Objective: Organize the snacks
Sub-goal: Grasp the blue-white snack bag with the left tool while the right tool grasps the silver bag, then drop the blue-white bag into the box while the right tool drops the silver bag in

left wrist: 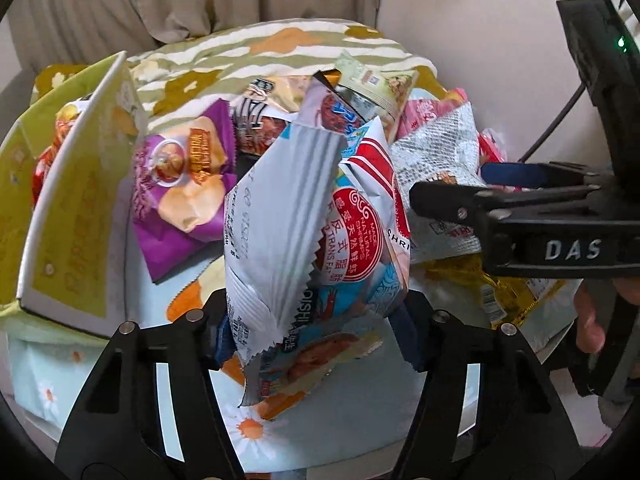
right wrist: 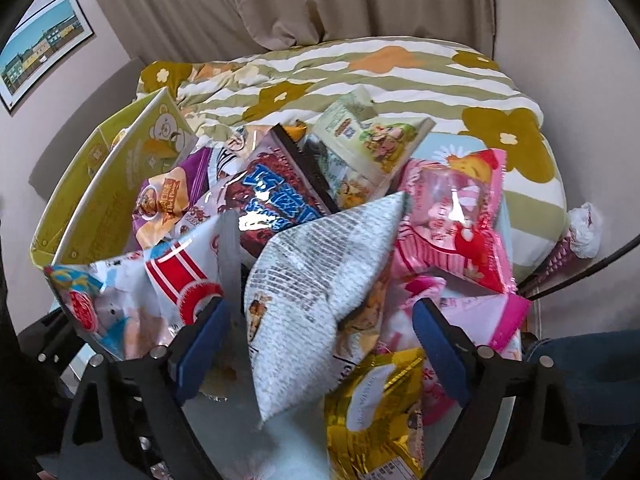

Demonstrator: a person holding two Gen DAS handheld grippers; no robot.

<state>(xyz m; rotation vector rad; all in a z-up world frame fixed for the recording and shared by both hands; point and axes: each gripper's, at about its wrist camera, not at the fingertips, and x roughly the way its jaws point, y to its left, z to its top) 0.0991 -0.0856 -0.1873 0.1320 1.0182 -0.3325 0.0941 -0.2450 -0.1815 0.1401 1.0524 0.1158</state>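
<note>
Above the snack pile (right wrist: 360, 184), shrimp chip bag (left wrist: 320, 240) being clamped by left hand-held gripper (left wrist: 316, 328), right hand-held gripper (right wrist: 320, 344) being held apart around a white bag (right wrist: 316, 280).

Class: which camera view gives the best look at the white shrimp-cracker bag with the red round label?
The left wrist view. There the white shrimp-cracker bag with the red round label fills the centre, held up between the left gripper fingers, label readable. The right wrist view shows only part of it at the lower left, crumpled and partly hidden.
</note>
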